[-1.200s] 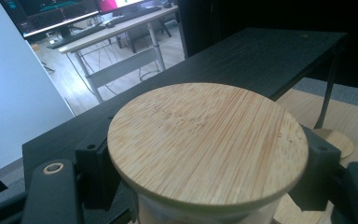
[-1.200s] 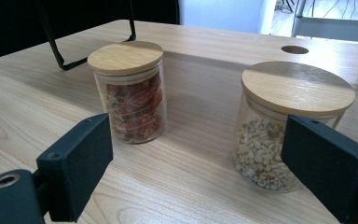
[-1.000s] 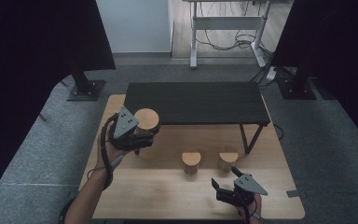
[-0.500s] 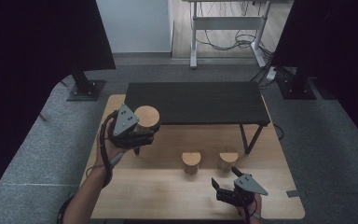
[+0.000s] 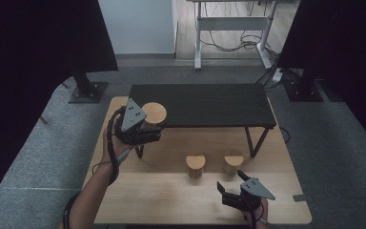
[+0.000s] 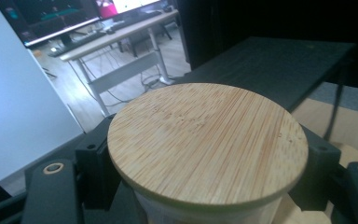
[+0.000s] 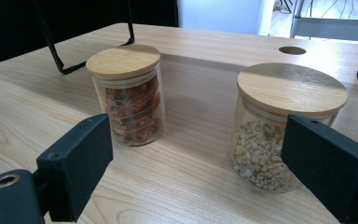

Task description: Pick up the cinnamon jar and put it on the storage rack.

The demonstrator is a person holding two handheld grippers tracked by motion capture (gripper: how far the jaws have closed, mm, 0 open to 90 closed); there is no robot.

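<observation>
1. The left gripper is held up off the wooden table at the left end of the black shelf, just beside the shelf's front left corner.
2. Its jaws are clamped on a jar with a bamboo lid; in the left gripper view the black pads press the jar's sides just under the lid, one on each side. The jar sits level with the shelf top, at its left edge, upright.
3. In front of the shelf, between its legs, two more lidded jars stand on the table: one with reddish contents and, just beside it, one with pale nuts. They stand apart, not touching.
4. The right gripper is low over the table, in front of the shelf and near its right leg, facing those two jars. Its jaws are spread wide with nothing between them.
</observation>
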